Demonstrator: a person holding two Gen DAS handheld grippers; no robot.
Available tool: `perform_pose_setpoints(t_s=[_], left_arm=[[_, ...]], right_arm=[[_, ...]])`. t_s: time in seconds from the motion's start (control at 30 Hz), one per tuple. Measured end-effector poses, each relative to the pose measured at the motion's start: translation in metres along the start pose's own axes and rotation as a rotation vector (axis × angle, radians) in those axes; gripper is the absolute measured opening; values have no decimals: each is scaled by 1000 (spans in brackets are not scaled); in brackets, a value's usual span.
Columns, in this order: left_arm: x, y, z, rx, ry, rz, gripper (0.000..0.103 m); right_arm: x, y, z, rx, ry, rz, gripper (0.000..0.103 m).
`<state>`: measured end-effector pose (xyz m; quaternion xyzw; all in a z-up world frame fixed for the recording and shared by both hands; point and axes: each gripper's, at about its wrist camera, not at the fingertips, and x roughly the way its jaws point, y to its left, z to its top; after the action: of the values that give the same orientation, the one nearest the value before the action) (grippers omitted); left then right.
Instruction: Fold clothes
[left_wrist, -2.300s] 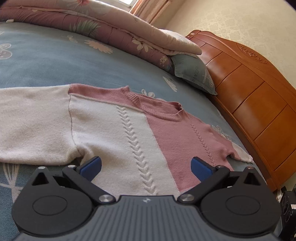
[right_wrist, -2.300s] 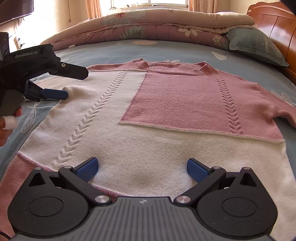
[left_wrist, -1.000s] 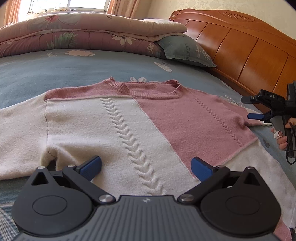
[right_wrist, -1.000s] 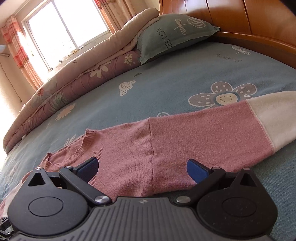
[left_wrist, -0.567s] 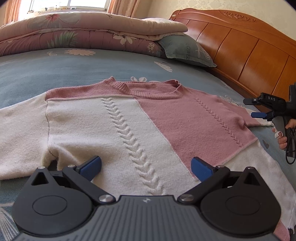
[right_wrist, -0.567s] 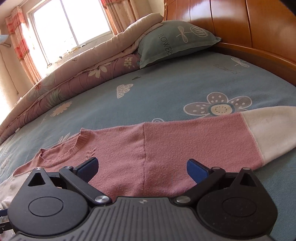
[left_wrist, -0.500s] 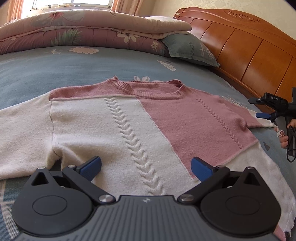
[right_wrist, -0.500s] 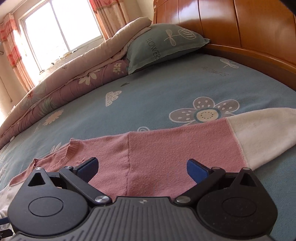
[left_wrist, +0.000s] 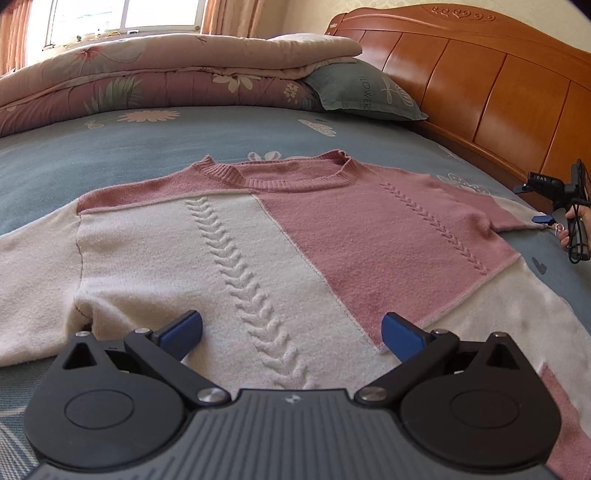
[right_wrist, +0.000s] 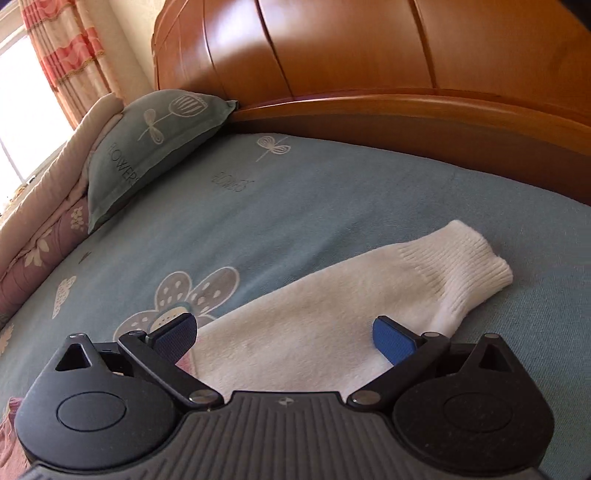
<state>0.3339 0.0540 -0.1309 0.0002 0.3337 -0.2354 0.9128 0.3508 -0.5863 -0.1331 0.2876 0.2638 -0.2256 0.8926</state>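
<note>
A pink and cream knit sweater (left_wrist: 303, 251) lies flat, front up, on the blue bedsheet (left_wrist: 129, 147). My left gripper (left_wrist: 291, 334) hangs open over its lower cream body, nothing between the fingers. In the right wrist view my right gripper (right_wrist: 282, 339) stands open just above the cream end of the right sleeve (right_wrist: 332, 317), whose ribbed cuff (right_wrist: 469, 269) points toward the headboard. The left wrist view catches that right gripper (left_wrist: 543, 218) far right at the sleeve, held by a hand (left_wrist: 576, 229).
A wooden headboard (right_wrist: 369, 55) runs along the right side of the bed. A teal pillow (right_wrist: 147, 140) and a folded floral quilt (left_wrist: 166, 85) lie at the far end below a window. Bare sheet surrounds the sweater.
My right gripper has travelled along the right sleeve from the pink shoulder part out to the cream cuff end. My left gripper has shifted a little over the body. Both stayed open.
</note>
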Motion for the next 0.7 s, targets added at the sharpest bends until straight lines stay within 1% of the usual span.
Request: perform_pose_setpoints(t_s=[0.03,0.17,0.2,0.23,0.3,0.37,0.4,0.5,0.6,0.7], left_arm=[[0,1,0,-2,-1,-3,102],[-3,8,-2,-37,-13,-30,102],[-3,10,-2,-44,-16,-36,102],[-3,11,-2,-50,-18,-41,102],[-3,11,-2,-52,-18,-42,102],[-2,10,-2,-51,-17,-40,102],[-2,10,-2,-50,-16,-39,102],[-3,10,-1,-51,-17,-39,102],[-7,7,-2,-33,-14,-23,102],[-11,4,-4,-15,-11,-7,102]], right_arm=[[2,-3,4,-2,-12,-1,103],[6,-2,15,-47,-89,-99,103],[7,-2,16,-48,-99,-75,103],[9,-5,16,-44,-83,-32,103],[21,-9,17,-65,-27,-17,103],[24,-7,20,-125,-41,-92,103],[22,-4,23,-109,-44,-136,103],[9,13,22,-106,-57,-200,103],[-7,55,9,-236,13,-99,103],[-24,106,-11,-320,76,8,103]])
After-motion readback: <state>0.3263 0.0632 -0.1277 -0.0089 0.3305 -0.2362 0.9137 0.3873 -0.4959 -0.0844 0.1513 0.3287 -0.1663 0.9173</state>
